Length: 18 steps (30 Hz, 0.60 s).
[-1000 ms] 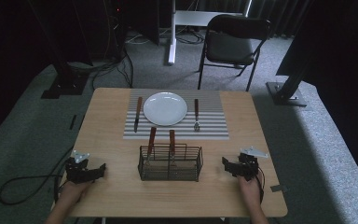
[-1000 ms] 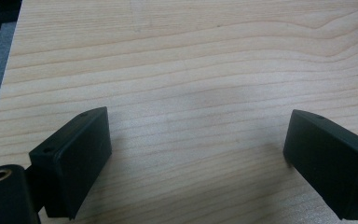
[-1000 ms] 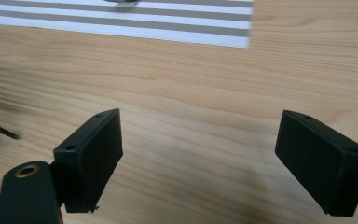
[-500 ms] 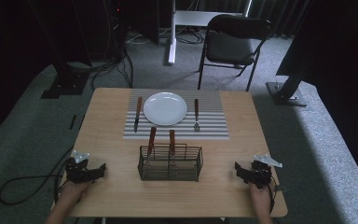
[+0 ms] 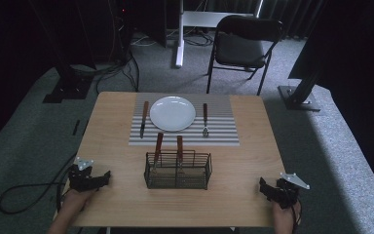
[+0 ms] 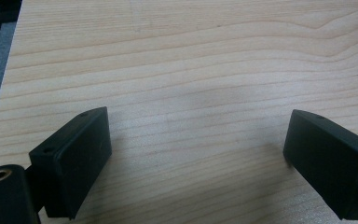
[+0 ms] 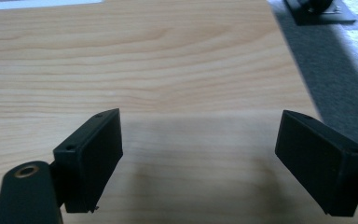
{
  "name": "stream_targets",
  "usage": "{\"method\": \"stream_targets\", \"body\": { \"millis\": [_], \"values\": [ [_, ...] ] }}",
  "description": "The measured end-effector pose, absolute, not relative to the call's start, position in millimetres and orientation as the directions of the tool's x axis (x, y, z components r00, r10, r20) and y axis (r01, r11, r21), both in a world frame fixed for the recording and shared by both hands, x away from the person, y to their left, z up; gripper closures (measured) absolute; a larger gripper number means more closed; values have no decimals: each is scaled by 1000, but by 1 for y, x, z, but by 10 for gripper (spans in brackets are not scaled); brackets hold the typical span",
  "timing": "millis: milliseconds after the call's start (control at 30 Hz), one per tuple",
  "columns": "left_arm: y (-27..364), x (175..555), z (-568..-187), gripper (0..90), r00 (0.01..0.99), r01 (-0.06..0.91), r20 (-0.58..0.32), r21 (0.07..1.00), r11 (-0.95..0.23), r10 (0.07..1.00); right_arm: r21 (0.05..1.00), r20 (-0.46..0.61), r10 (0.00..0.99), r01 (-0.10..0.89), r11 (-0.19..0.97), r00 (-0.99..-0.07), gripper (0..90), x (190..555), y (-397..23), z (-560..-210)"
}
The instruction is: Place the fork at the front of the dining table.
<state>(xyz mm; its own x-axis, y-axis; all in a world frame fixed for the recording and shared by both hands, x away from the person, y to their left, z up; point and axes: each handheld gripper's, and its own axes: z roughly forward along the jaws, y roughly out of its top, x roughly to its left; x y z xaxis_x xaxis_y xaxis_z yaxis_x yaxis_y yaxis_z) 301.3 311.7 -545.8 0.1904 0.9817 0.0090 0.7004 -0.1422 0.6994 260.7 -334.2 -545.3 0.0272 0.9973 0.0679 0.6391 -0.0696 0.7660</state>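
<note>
Wire basket (image 5: 177,170) — black mesh, rectangular, open-topped — is sitting on the wooden table (image 5: 233,161) between the two claws, nearer the left one. Two wooden-handled utensils (image 5: 158,145) are leaning upright in it, their handles sticking out above the far rim; their working ends are too dark to make out through the mesh.

Left gripper (image 5: 97,179) is lying at the table's near left corner, well apart from the basket, jaws pointing toward it. In the left gripper view its jaws (image 6: 196,154) are standing wide apart over bare wood, nothing between them.

Right gripper (image 5: 268,189) is resting at the near right corner, farther from the basket. Right gripper view: jaws (image 7: 198,154) spread wide, holding nothing, the table edge and grey floor off to the side.

Beyond the basket, away from both claws — a striped placemat (image 5: 224,134) carrying a white plate (image 5: 172,113), a knife (image 5: 144,118) and a fork (image 5: 205,119) flanking it.
</note>
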Motion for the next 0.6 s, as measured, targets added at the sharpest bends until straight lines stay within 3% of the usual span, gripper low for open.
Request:
{"method": "stream_targets", "body": {
  "millis": [300,600],
  "values": [
    [312,301,-546,74,188,701,9,699,-141,982,765,90,994,635,-106,57,144,263,-343,-547],
    [307,300,-546,75,131,707,8,700,-99,991,749,74,997,660,-65,14,144,271,-341,-549]
  ]
}}
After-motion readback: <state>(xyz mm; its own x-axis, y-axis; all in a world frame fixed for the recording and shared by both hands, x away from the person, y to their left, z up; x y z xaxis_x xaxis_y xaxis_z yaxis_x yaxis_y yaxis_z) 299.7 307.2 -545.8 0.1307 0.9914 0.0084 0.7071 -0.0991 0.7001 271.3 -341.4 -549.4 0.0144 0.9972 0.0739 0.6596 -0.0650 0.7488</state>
